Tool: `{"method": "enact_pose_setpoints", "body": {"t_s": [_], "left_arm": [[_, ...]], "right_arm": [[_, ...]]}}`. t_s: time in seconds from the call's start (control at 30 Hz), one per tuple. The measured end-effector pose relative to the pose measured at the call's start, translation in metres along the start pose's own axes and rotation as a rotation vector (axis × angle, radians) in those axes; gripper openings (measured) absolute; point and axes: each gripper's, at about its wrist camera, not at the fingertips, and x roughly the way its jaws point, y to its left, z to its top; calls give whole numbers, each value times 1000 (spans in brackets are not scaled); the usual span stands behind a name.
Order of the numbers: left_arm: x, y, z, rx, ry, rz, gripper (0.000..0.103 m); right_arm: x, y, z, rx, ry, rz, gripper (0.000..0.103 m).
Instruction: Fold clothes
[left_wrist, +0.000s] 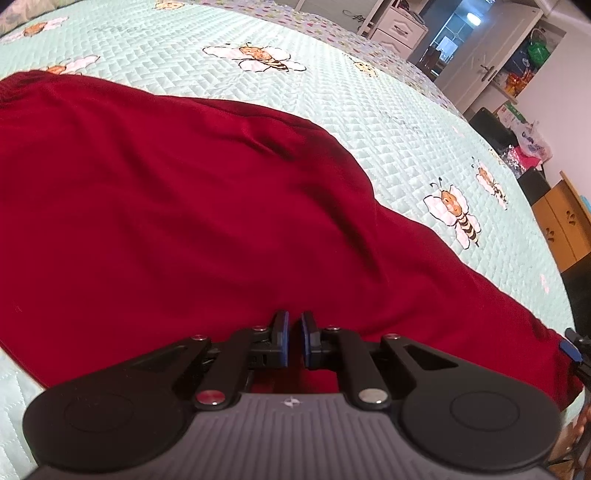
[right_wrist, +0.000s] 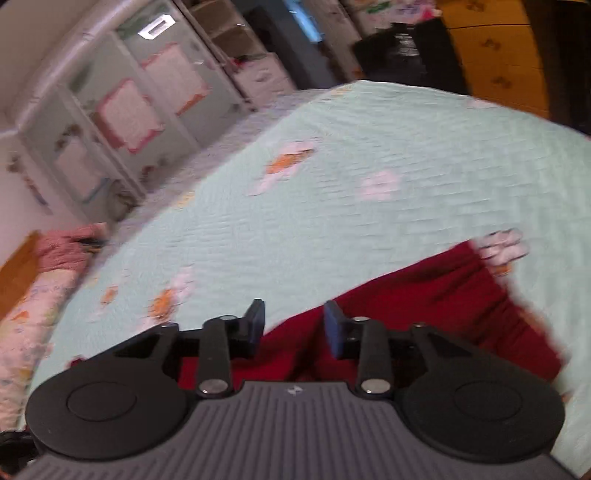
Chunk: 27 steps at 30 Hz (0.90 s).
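So the red garment (left_wrist: 177, 206) is lying spread over the near part of the mint bee quilt (left_wrist: 332, 96), wrinkled, with its far edge running diagonally. The left gripper (left_wrist: 294, 332) is hovering low over its near edge, jaws nearly pressed together, and I can't tell if they're pinching cloth. The right gripper (right_wrist: 293, 326) is sitting with jaws spread, nothing between them, the red cloth below; that view is blurring.

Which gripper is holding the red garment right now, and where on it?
The left gripper stands nearly shut over the red garment near its front edge; whether it pinches fabric cannot be told. The right gripper is open, empty.
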Motion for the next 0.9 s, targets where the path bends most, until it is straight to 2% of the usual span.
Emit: {"method": "enact_pose_setpoints", "body": {"t_s": [0.03,0.07,0.1,0.13,0.2,0.27,0.37,0.43,0.53,0.6,0.67,0.73,0.77,0.8,0.9], "left_arm": [[0,0,0,4,-2,1,10],[0,0,-1,4,-2,0,10],[0,1,-1,2,-2,-2,10],[0,2,0,-3,-1,-5,10],[0,2,0,-9,2,-5,10],[0,-3,0,-3,1,14,10],[-5,-19,-2,31,-17,74,11],[-11,-41,-4,92,-38,73,12],[-16,-83,-9,205,-57,-80,17],[-9,-113,-12,260,-36,-164,27],[10,-136,-18,315,18,-203,33],[34,-144,-22,331,70,-153,33],[45,-145,-24,329,85,-129,32],[50,-142,-24,314,73,-136,33],[52,-139,-19,302,82,-144,32]], "right_arm": [[8,-9,4,-6,22,-30,26],[8,-14,6,10,8,-37,3],[6,-18,9,29,-12,-38,0],[3,-22,11,49,-33,-40,1],[-6,-24,13,67,-69,-26,16],[-22,-19,10,55,-96,13,25],[-43,-13,-3,55,-73,70,26],[-56,-15,-12,36,-49,54,26],[-69,-20,-23,-21,-21,3,27],[-74,-27,-27,-39,-7,-8,29],[-69,-37,-33,-34,29,-14,31],[-65,-50,-42,-36,62,-27,20],[-69,-56,-44,-17,60,-34,6],[-74,-62,-45,6,57,-42,0],[-83,-63,-45,-4,58,-55,0]]}}
